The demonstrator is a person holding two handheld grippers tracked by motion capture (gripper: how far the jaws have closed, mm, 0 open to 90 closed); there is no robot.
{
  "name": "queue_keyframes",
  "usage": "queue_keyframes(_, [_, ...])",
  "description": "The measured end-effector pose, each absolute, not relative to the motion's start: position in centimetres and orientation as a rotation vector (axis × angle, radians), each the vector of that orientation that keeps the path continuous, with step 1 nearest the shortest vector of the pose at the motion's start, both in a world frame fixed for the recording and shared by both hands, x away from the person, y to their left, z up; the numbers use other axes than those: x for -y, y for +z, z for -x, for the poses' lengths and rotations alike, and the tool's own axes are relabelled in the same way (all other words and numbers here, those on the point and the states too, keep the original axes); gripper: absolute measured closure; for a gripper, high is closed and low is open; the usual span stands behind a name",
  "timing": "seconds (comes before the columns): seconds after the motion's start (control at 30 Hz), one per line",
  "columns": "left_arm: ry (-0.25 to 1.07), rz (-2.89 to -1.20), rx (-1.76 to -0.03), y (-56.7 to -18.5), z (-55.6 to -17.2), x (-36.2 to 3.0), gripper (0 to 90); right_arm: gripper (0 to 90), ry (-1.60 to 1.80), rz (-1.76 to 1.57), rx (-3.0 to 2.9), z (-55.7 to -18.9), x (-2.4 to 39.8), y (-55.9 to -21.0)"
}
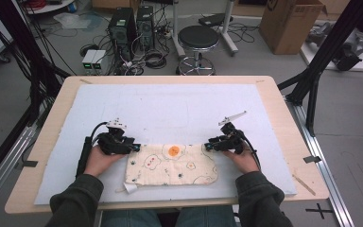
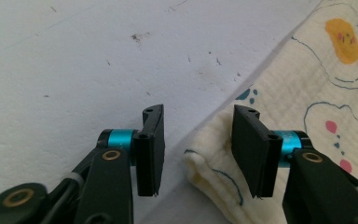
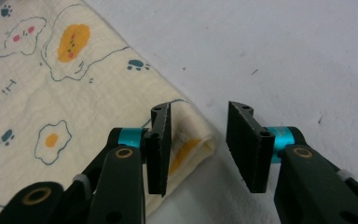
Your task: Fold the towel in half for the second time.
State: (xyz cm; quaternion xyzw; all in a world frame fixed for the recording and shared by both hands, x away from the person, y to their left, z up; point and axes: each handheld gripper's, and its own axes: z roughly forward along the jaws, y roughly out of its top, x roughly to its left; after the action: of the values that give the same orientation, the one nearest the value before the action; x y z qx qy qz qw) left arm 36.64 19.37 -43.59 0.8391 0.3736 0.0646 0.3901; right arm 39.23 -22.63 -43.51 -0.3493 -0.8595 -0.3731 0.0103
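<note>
Cloth [image 1: 171, 164] lies folded on desk [image 1: 283, 109]. Left gripper [image 2: 196, 140] and right gripper [image 3: 198, 140] straddle far corners, jaws spread, nothing pinched, likely for lifting.

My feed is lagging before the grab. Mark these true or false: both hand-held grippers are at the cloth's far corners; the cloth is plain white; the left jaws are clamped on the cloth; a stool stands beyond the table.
1. Left hand-held gripper and right hand-held gripper are at the far corners of the cloth: true.
2. The cloth is plain white: false, it is cream with fried-egg prints.
3. The left jaws are clamped on the cloth: false, its corner lies between them with gaps.
4. A stool stands beyond the table: true.
</note>
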Motion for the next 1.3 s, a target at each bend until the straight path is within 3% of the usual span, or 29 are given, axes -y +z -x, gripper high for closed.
queue_keyframes(0.2, [0.149,-2.161,-0.905,-43.6,-36.3,-19.1,80.7,75.1,-1.138,1.064,2.715,-38.8,22.5,-43.5])
queue_keyframes(0.3, [0.163,-2.169,-0.891,-43.5,-36.2,-19.1,84.6,80.9,-1.124,1.040,2.713,-38.8,22.4,-43.5])
queue_keyframes(0.7, [0.216,-2.093,-0.919,-42.7,-36.6,-19.9,86.0,83.3,-1.111,1.054,2.744,-39.5,22.5,-42.5])
queue_keyframes(1.3, [0.320,-1.993,-0.985,-39.9,-39.2,-20.6,86.1,83.4,-1.229,1.154,2.705,-43.5,22.2,-39.2])
